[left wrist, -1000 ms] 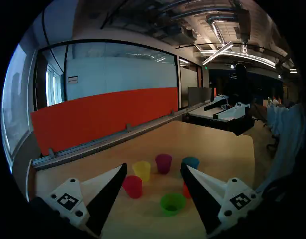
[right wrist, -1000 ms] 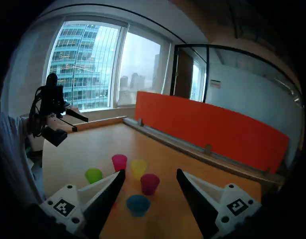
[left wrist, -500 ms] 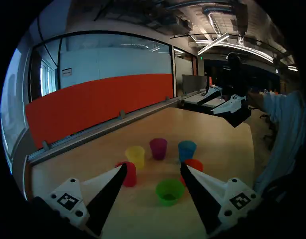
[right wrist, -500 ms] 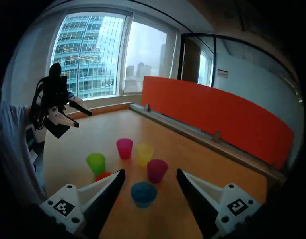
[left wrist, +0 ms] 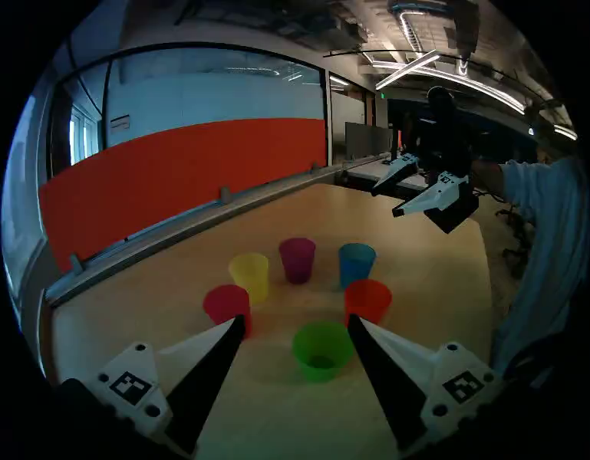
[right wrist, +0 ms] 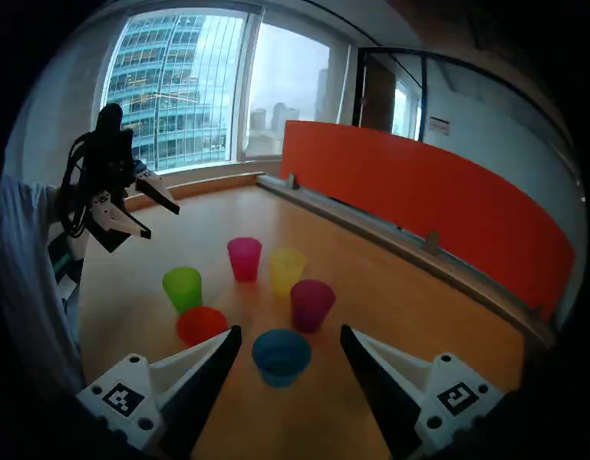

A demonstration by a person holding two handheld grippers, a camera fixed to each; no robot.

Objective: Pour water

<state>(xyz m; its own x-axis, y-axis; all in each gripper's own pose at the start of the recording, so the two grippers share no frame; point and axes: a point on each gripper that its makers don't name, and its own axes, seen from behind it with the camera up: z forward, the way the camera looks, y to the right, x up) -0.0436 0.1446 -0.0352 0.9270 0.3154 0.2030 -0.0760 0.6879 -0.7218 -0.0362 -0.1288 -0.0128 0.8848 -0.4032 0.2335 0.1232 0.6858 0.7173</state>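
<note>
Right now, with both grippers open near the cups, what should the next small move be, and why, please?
Probably ease the right gripper forward and down onto the blue cup: it is open, empty, and that cup sits nearest, centred between its fingers.

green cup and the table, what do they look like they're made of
Green cup: probably thin plastic, smooth, slightly translucent, given its bright uniform colour and thin rim. Table: light wood or wood-look laminate, smooth, from its even tan surface and soft sheen; which is unclear.
</note>
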